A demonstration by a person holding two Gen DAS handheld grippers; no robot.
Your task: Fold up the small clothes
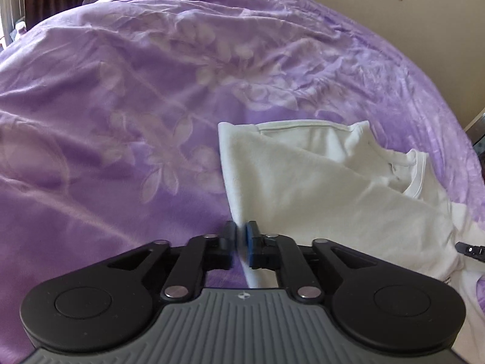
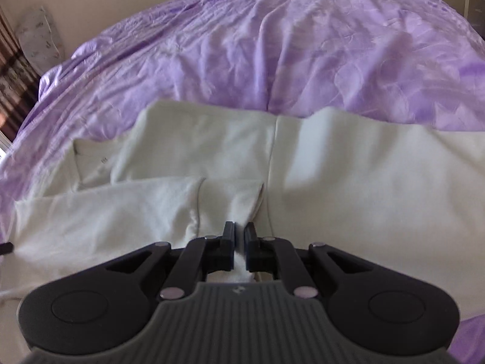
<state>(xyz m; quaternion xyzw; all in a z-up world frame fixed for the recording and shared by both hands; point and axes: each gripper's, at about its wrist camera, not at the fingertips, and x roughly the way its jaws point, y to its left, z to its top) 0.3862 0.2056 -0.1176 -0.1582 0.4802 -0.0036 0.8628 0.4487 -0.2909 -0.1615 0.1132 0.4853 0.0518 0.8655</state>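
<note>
A white top lies partly folded on a purple bedspread, its neckline toward the right in the left wrist view. My left gripper is shut on the garment's left edge, a thin strip of white cloth running between its blue pads. In the right wrist view the same white top fills the middle, with a folded flap on the left. My right gripper is shut on a bunched pleat of that cloth. A tip of the right gripper shows at the left view's far right edge.
The flowered purple bedspread is creased and spreads out beyond the garment. A beige wall runs behind the bed. A patterned pillow and dark curtains stand at the far left.
</note>
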